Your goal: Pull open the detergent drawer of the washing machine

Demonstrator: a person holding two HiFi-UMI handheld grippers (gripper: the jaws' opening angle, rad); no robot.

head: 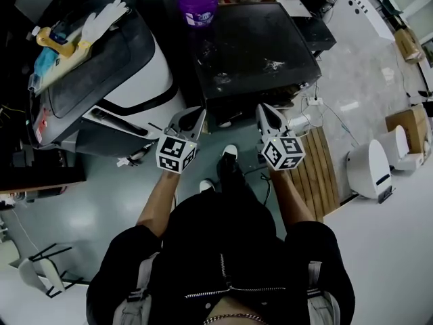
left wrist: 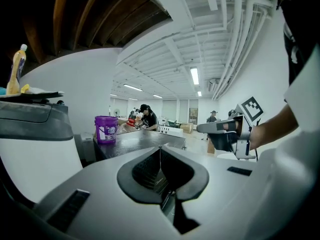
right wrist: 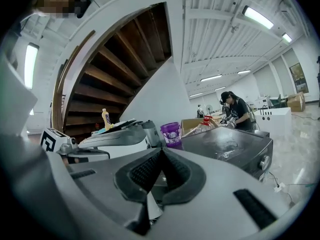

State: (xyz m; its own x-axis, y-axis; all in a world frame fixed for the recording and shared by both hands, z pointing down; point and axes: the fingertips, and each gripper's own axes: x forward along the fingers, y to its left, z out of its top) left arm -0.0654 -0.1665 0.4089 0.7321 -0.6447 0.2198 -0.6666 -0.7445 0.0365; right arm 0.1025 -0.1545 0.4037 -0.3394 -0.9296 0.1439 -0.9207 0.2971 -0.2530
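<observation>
In the head view a dark square-topped washing machine (head: 254,42) stands ahead, with a white and grey machine (head: 108,80) to its left. I cannot pick out a detergent drawer on either one. My left gripper (head: 195,112) and right gripper (head: 266,108) hover side by side in front of the dark machine's near edge, touching nothing. The left gripper (left wrist: 160,148) is shut and empty, its tips aimed at the dark top. In its own view the right gripper (right wrist: 162,151) is also shut and empty. A round knob (right wrist: 264,161) shows on the dark machine's front.
A purple bucket (head: 197,5) sits on the dark machine's far edge. A yellow bottle (head: 54,40) and a white glove (head: 101,20) lie on the left machine. A wooden pallet (head: 321,175), a white round appliance (head: 371,170) and cables are on the floor at right.
</observation>
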